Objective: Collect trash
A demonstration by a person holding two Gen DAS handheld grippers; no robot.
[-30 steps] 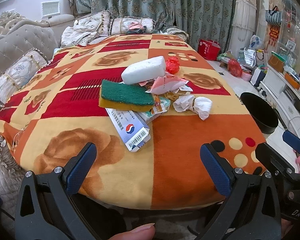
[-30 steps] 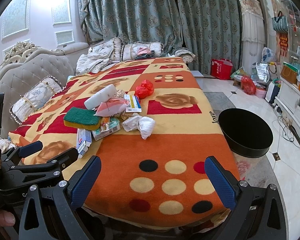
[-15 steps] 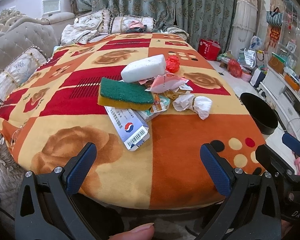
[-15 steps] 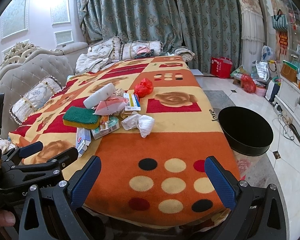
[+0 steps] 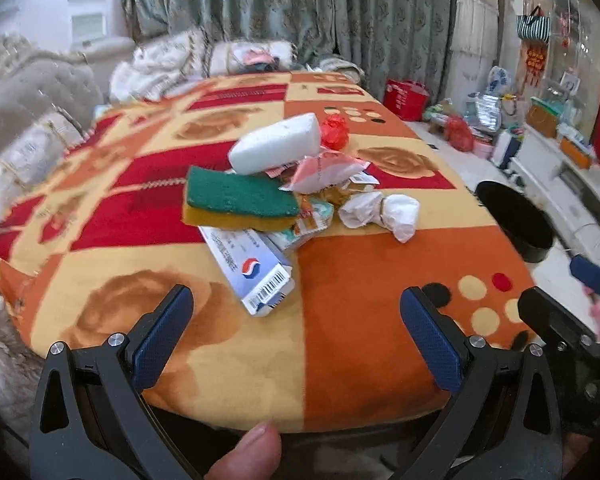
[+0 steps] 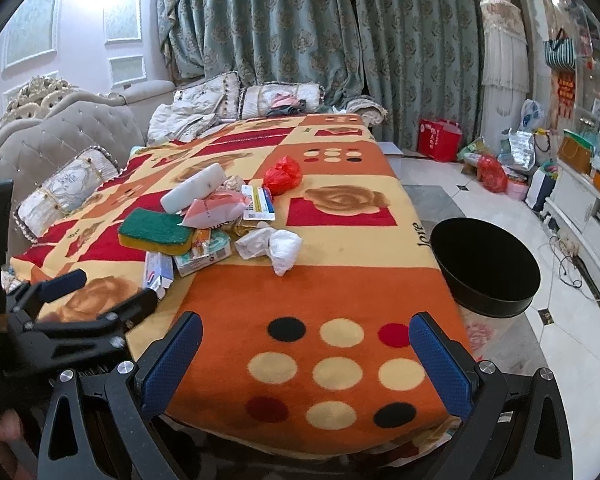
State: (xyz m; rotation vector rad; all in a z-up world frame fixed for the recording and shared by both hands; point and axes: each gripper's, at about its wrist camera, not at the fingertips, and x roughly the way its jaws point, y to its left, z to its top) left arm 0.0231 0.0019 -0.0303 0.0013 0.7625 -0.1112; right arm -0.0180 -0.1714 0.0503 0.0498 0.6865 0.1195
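A heap of trash lies mid-table on the patterned cloth (image 5: 352,280): a green and yellow sponge (image 5: 238,202), a white foam block (image 5: 276,144), a blue-white carton (image 5: 252,266), crumpled white paper (image 5: 384,210), a pink wrapper (image 5: 324,170) and a red bag (image 5: 334,130). My left gripper (image 5: 296,334) stands open over the near table edge, short of the carton. My right gripper (image 6: 306,354) is open too, above the dotted corner, with the crumpled paper (image 6: 274,246) and sponge (image 6: 156,232) farther ahead. A black bin (image 6: 486,268) stands on the floor at the table's right.
A grey tufted sofa (image 6: 60,132) with cushions runs along the left side and far end. Bags and boxes (image 6: 492,168) crowd the floor at the far right, beside a white cabinet (image 6: 588,208). A person's thumb (image 5: 248,456) shows below the left gripper.
Both grippers have edged forward toward the table; the trash heap looks slightly nearer. Nothing on the cloth has moved, and both stay open.
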